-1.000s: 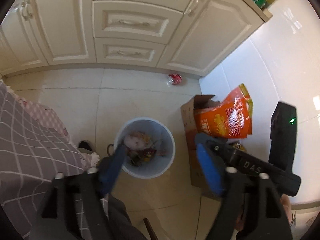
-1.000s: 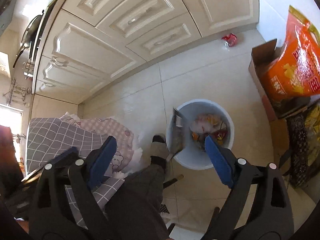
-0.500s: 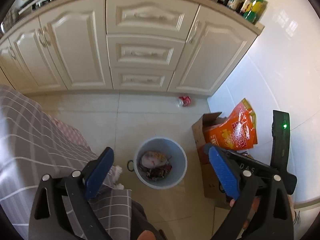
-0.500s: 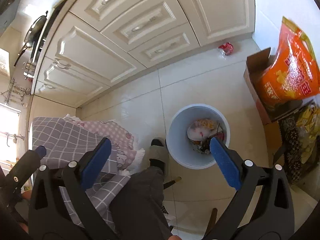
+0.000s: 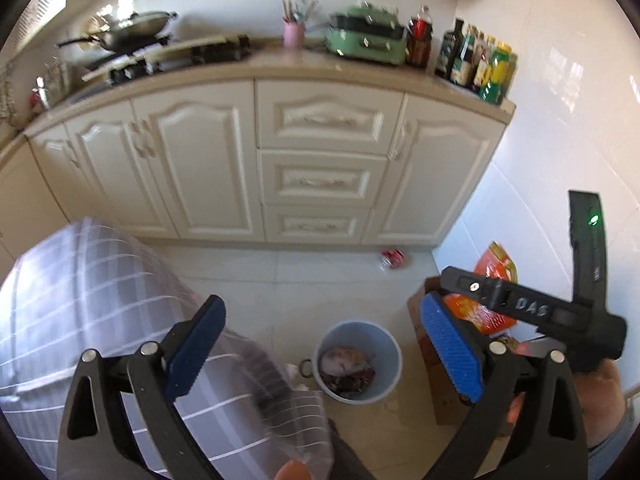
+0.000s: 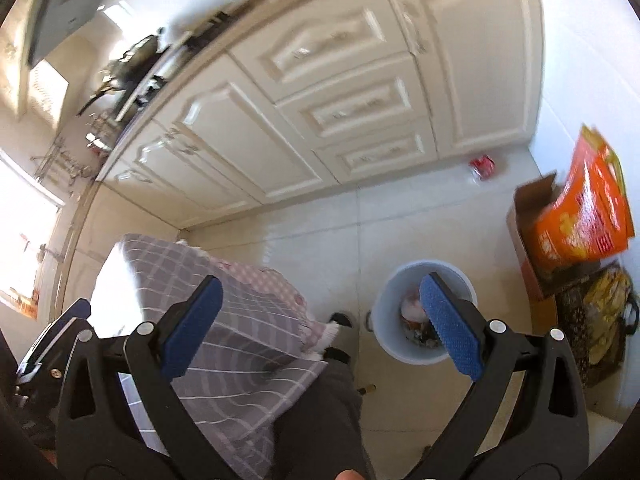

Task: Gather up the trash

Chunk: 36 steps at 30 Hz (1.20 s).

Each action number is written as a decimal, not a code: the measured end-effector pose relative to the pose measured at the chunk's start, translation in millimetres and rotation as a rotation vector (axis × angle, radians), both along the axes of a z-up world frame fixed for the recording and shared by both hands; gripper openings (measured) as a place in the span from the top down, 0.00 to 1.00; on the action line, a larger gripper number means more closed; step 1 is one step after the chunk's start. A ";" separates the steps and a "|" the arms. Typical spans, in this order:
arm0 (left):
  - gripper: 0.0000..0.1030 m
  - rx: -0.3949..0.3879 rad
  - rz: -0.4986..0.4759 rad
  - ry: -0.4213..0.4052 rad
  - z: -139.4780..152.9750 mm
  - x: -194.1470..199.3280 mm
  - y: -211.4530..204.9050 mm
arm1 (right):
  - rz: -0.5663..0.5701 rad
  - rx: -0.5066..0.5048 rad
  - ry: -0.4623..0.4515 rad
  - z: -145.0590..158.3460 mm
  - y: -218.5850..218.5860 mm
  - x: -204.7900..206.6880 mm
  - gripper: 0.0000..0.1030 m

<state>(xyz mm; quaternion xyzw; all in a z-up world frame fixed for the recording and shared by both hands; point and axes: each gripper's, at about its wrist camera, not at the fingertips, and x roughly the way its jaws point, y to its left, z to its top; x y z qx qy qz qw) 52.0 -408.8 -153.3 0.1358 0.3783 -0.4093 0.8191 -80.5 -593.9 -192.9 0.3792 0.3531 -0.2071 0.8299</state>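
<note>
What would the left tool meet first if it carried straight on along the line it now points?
Probably bare floor tile short of the bin. The open left tool holds nothing, and nothing shows between its fingers before the floor, though depth is hard to judge.

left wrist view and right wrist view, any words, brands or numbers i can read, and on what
"DAS": raised letters on the black body of the right gripper, seen in the left wrist view.
Orange bag in the cardboard box: print in red and yellow, too blurred to read.
Red can on the floor: label too small to read.
Bottles on the counter: labels blurred, unreadable.
No numbers or signs readable.
</note>
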 end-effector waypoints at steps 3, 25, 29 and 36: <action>0.07 -0.020 0.041 -0.034 17.0 3.1 29.5 | 0.048 -0.037 -0.038 26.5 24.4 12.8 0.06; 0.07 -0.061 0.524 -0.320 125.6 19.1 279.7 | 0.456 -0.292 -0.268 180.6 248.6 106.1 0.06; 0.06 -0.069 0.616 -0.354 143.1 13.0 320.8 | 0.498 -0.344 -0.295 194.9 282.9 110.7 0.06; 0.05 -0.092 0.736 -0.400 168.3 -3.4 372.2 | 0.537 -0.466 -0.336 217.3 331.0 108.7 0.06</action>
